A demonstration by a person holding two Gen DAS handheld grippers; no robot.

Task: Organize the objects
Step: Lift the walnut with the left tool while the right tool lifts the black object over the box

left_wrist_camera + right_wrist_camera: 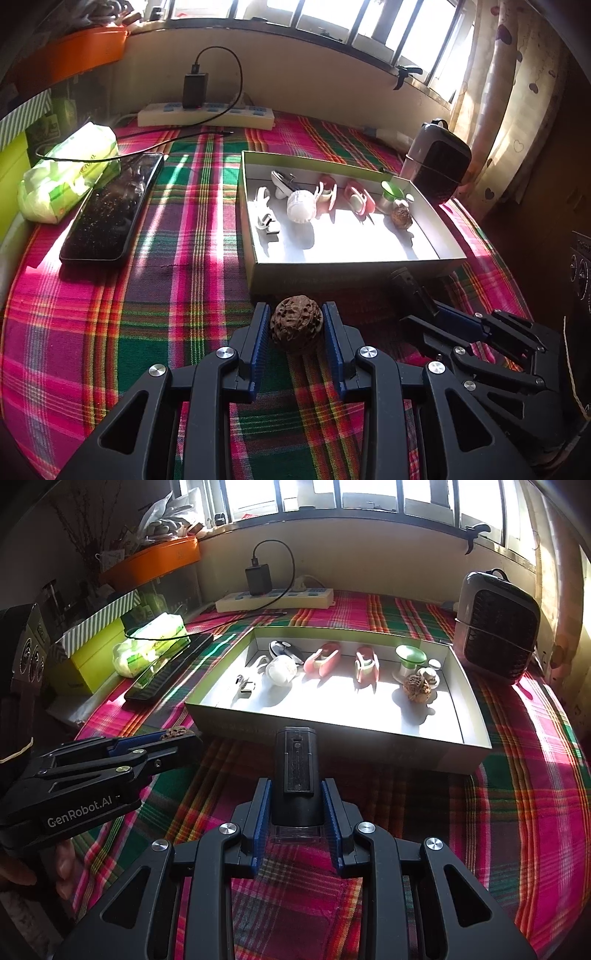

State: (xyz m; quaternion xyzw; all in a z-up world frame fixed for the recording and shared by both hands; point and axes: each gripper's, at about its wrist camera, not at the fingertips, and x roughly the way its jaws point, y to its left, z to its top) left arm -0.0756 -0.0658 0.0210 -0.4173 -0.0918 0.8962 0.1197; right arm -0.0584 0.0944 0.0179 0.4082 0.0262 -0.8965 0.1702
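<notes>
Left tongs (295, 325) clench a carved walnut (296, 325); right tongs (294, 805) clamp a black device (295, 771).

Hard sunlight through the window (332, 22) stripes the plaid cloth (177, 229) and blows out the box floor (332, 698). Foreground shaded. Fisheye bends the edges; corners black. Focus sharp.

Carved walnut (296, 325) and black cylinder (295, 771) lie before the box (476, 746).
</notes>
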